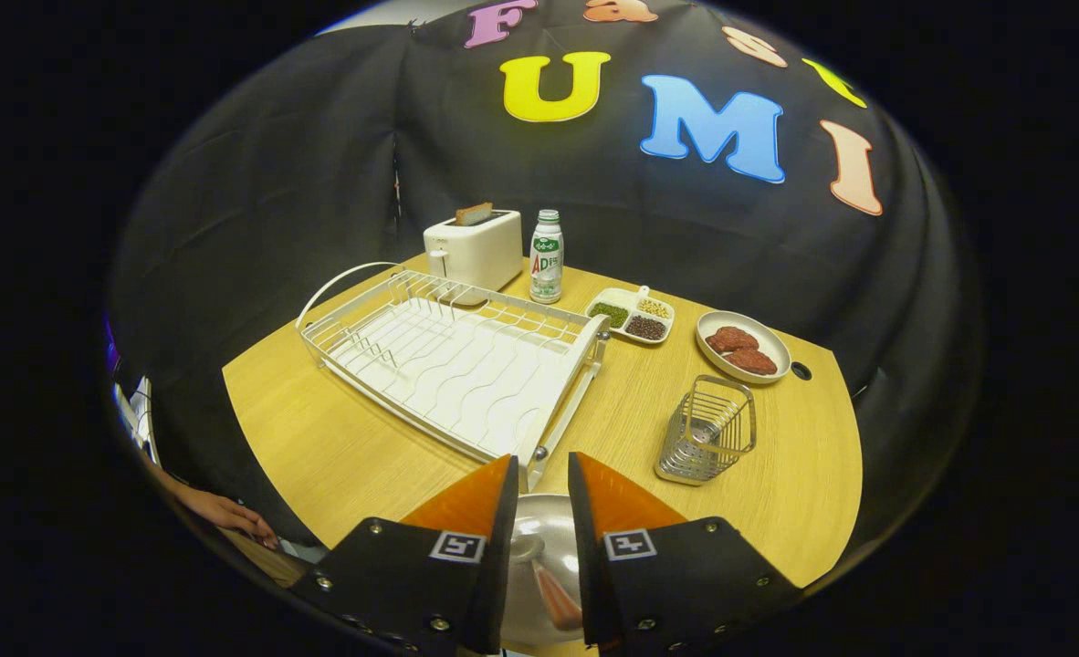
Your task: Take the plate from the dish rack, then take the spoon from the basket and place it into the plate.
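The white wire dish rack (453,360) lies on the wooden table (320,438) beyond my fingers, with no dishes in it. A small metal basket (708,429) stands to its right, ahead of my right finger. A shiny metal plate (539,525) rests on the table directly under my gripper (542,467) and shows through the gap between the fingers. In the plate lies a spoon (549,584) with a silver bowl and a reddish handle. My fingers stand a little apart above it, holding nothing.
Behind the rack stand a white toaster (474,248) and a green-and-white bottle (546,257). A divided dish of beans (632,315) and a bowl of red patties (742,347) sit at the back right. A person's hand (220,509) rests at the table's left edge.
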`<control>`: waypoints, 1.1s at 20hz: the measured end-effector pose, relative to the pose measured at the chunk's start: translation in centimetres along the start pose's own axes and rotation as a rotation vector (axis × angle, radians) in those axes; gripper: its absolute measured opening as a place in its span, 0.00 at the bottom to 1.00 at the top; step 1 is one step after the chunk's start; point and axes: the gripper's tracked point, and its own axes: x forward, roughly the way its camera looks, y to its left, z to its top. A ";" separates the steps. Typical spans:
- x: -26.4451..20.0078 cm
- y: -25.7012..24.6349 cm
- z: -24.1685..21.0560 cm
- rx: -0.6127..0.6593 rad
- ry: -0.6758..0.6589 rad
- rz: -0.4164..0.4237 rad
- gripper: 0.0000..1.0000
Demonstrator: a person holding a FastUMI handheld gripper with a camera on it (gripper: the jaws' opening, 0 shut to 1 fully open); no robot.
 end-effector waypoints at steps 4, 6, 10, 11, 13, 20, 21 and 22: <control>-1.7 -3.2 1.8 0.016 -0.075 -0.091 0.33; -3.2 -5.1 3.4 0.042 -0.137 -0.144 0.33; -6.4 -9.2 7.4 0.116 -0.264 -0.252 0.33; -7.4 -10.4 8.4 0.127 -0.299 -0.286 0.33; -9.7 -12.5 10.7 0.142 -0.379 -0.346 0.33; -15.0 -16.4 14.1 0.205 -0.555 -0.452 0.96; -15.1 -16.4 13.9 0.211 -0.560 -0.450 0.96; -15.2 -16.4 13.8 0.214 -0.562 -0.450 0.96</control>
